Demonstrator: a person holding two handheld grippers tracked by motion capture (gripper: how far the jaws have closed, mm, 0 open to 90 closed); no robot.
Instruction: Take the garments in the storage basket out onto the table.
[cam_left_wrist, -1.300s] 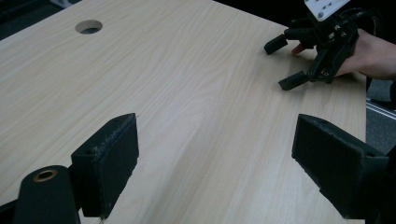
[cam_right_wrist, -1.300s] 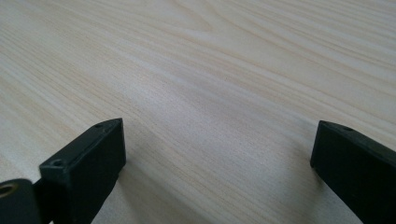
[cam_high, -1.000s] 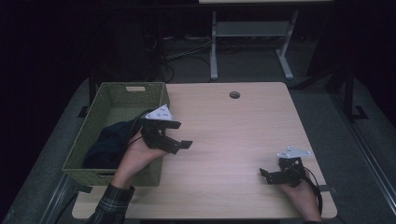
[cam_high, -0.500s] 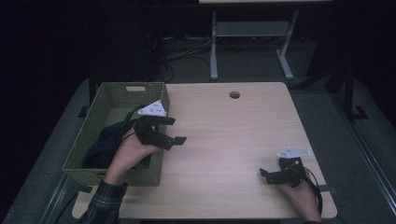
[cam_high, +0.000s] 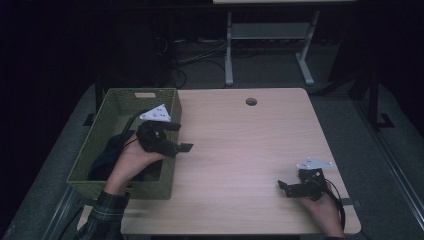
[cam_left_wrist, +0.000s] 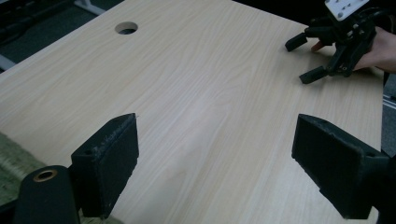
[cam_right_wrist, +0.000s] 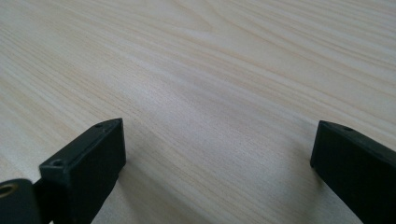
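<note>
The left gripper (cam_high: 175, 136) hovers over the basket's (cam_high: 111, 110) right wall, jaws spread wide and holding nothing. It points to the person's right, across the bare table (cam_high: 240, 150); in the left gripper view the wood runs on between its pads (cam_left_wrist: 109, 163) to the far gripper. The dark cloth (cam_high: 107, 157) lies inside the basket, heaped toward the near end, below and behind this gripper on its left side, partly under the left hand (cam_high: 132, 160). Its long axis seems to run along the basket's length, though the dim light hides its edges.

The right gripper (cam_high: 287, 189) rests near the table's front right corner, jaws also wide and empty, well apart from the basket.

The left gripper is by far the nearer to the cloth. Judging from this, a reach would have to turn it back and down into the basket, since its jaws now face away from the cloth.
</note>
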